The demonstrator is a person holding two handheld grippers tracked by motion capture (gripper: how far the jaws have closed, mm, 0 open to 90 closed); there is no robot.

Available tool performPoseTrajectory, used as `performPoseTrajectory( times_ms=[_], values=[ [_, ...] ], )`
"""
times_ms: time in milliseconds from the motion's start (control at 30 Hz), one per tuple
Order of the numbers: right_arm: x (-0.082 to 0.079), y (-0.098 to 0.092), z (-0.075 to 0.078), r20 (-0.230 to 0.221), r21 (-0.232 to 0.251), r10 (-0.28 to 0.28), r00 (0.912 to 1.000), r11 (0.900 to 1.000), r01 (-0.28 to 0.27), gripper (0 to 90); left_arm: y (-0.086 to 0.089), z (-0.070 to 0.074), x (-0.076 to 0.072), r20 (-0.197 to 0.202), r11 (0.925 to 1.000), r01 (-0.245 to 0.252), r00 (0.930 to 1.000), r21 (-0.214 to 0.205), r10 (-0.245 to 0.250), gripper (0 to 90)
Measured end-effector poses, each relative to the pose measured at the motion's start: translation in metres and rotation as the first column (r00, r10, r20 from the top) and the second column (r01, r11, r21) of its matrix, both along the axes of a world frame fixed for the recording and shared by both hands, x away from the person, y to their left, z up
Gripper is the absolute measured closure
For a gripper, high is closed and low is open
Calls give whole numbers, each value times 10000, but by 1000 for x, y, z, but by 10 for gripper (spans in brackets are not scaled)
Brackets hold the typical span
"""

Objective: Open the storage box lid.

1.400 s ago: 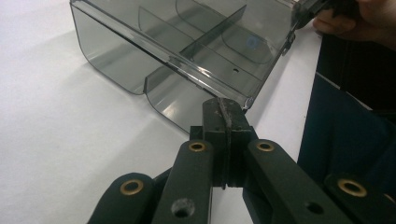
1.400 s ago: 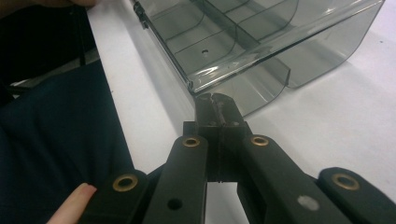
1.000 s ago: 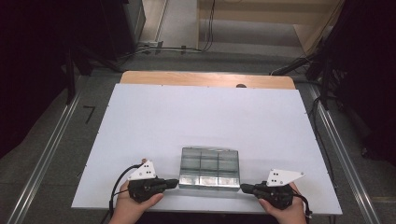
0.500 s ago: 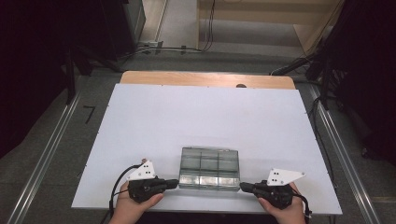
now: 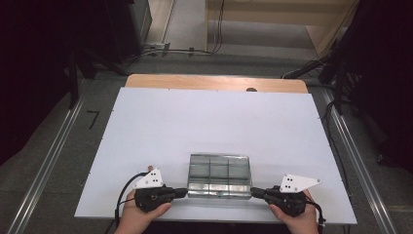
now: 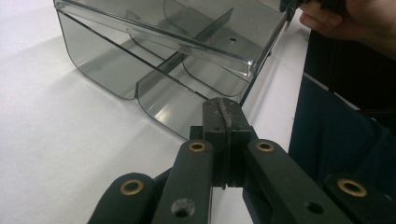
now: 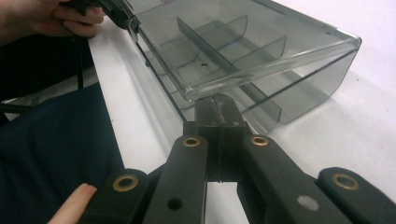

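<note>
Change since earlier: nearly none; both hands stay at the near edge, and the clear divided tray lies where it did.
Left claw: jaws pressed fully together, as its own view shows; tips at the tray's near left corner, whether touching it or gripping its thin front wall cannot be told.
Right claw: jaws likewise closed with no gap; tips meet the tray's near right corner under its rim, grip uncertain.
Left hand: enters from below, wrapped around the claw body, pointing inward toward the tray.
Right hand: mirrors it from the opposite side.
Tray: smoky transparent plastic with inner dividers, resting on the white tabletop near its front edge, between the two claws.
</note>
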State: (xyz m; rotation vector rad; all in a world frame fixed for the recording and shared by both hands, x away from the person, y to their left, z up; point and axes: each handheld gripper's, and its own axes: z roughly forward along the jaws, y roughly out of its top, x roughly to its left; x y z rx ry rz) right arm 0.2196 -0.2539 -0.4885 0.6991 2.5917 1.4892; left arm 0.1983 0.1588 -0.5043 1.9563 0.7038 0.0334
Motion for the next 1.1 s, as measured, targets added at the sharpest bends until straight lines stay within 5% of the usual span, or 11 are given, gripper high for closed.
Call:
performPoseTrajectory(
  times_ms=[300, 600, 1100],
  values=[
    [-1, 0, 8, 265, 218, -99, 9996, 9997, 93, 889, -4, 7, -2, 554, 9981, -134, 9983, -594, 167, 900],
    [2, 0, 13, 371, 547, -332, 9988, 9980, 311, 889, -8, 15, 2, 1350, 9932, -517, 9887, -1045, 656, 900],
    [12, 7, 15, 533, 819, -630, 9966, 9949, 585, 889, -14, 11, 20, 1650, 9862, -968, 9791, -1345, 1186, 900]
  ],
)
